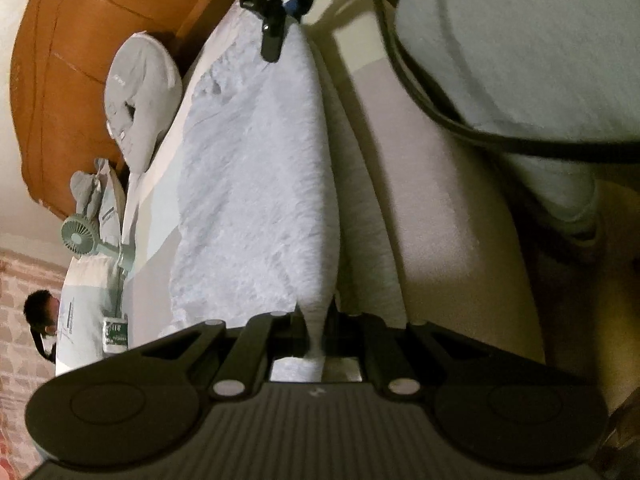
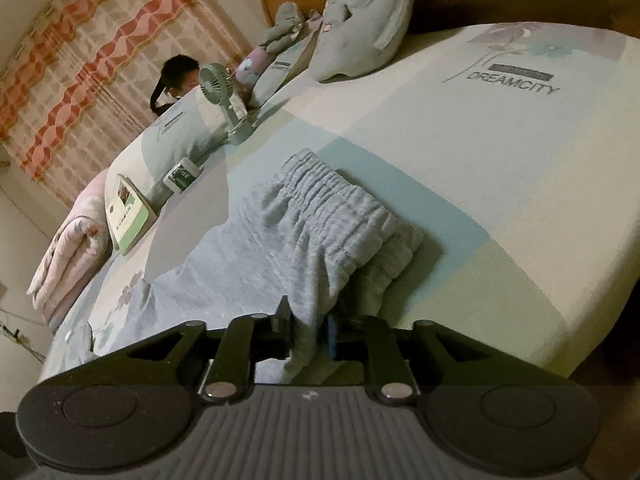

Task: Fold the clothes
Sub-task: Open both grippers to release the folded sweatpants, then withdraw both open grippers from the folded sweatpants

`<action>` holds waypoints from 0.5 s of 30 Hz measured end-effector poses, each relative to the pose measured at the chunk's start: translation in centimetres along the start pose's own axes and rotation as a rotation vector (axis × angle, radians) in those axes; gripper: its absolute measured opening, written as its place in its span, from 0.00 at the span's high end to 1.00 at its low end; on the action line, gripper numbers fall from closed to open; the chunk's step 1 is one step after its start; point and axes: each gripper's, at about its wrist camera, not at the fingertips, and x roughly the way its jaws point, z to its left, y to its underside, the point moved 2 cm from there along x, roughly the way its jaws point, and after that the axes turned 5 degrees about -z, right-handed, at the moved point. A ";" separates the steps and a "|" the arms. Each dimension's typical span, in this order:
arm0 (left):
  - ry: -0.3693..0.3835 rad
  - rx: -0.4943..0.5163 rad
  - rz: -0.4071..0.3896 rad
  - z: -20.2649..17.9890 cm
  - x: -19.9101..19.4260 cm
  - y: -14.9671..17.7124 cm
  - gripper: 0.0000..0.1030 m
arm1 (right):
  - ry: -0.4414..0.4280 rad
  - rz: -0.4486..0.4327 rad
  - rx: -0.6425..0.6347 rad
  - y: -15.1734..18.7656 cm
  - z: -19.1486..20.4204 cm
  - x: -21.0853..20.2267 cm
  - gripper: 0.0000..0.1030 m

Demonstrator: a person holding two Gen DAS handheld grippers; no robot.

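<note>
Pale grey-blue fleece trousers (image 1: 256,180) lie on the bed sheet (image 2: 500,168), with their gathered waistband (image 2: 340,196) folded over on top. In the left wrist view a ridge of the cloth runs taut from my left gripper (image 1: 318,332), shut on it, up to my right gripper (image 1: 286,20) at the top. In the right wrist view a fold of the trousers (image 2: 312,232) hangs between the fingers of my right gripper (image 2: 308,332). A dark gap shows beside the blue pad, so the jaws stand slightly open around the cloth.
A pillow (image 2: 360,28), a small green fan (image 2: 218,80), a box (image 2: 182,176), a book (image 2: 128,208) and a folded pink quilt (image 2: 68,256) line the far side. A person (image 2: 180,76) sits beyond them. A fleece-clad limb (image 1: 520,48) and black cable (image 1: 420,92) are close by.
</note>
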 end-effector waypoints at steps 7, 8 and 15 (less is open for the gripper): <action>0.082 -0.139 -0.053 2.3 -3.9 0.2 0.73 | 0.099 -0.098 -0.066 -1.6 0.9 -3.6 0.38; 0.099 -0.160 -0.064 2.7 -4.7 0.4 0.72 | 0.108 -0.106 -0.082 -1.7 1.2 -4.0 0.38; 0.076 -0.283 -0.072 7.0 -8.0 1.9 0.58 | 0.121 -0.090 -0.279 -1.2 5.6 -4.2 0.34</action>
